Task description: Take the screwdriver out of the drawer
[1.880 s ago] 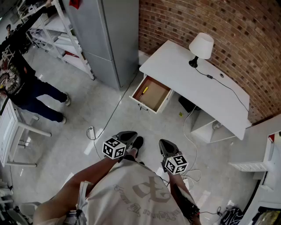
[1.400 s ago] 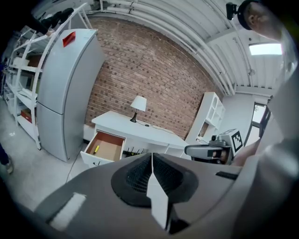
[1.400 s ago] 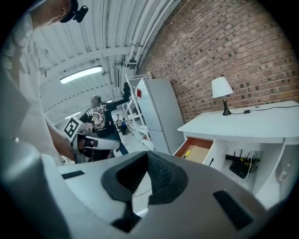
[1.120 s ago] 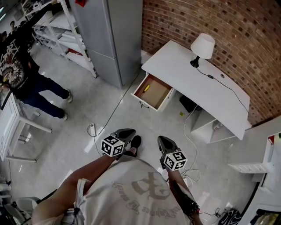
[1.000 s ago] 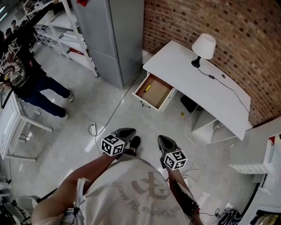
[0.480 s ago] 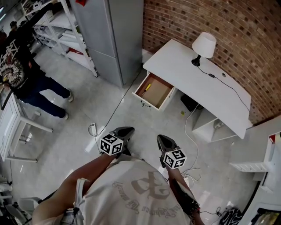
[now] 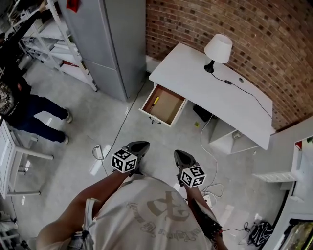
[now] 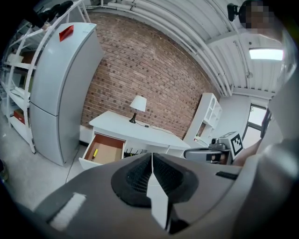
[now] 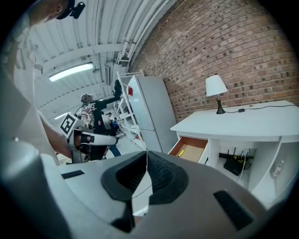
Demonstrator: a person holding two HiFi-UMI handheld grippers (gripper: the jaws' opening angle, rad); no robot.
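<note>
Shifted leftward in frame, the drawer (image 7: 167, 108) holds the screwdriver (image 7: 156, 101), far above the left tool (image 7: 141, 145) and right tool (image 7: 177, 155), both closed and empty.

Red brick wall (image 7: 234, 24) runs along the back. White desk (image 7: 190, 73) is set against it, seen from above. Table lamp (image 7: 217, 50), white shade and dark base, stands near the desk's far corner. Its black cord (image 7: 228, 83) trails across the desktop. Black router (image 9: 232, 165) with antennas sits in the desk's open bay. Grey refrigerator (image 7: 115, 44) stands left of the desk, with a red tag (image 7: 72, 5) at its upper edge. White shelving rack (image 7: 56, 46) is just beside the refrigerator. Person (image 7: 19, 100) in dark clothes stands at the rack, one arm raised to it. Pale grey floor (image 7: 63, 141). A thin cable (image 7: 126, 122) crosses it from the gap between refrigerator and desk. White shelf unit (image 7: 288, 178) at far right.
</note>
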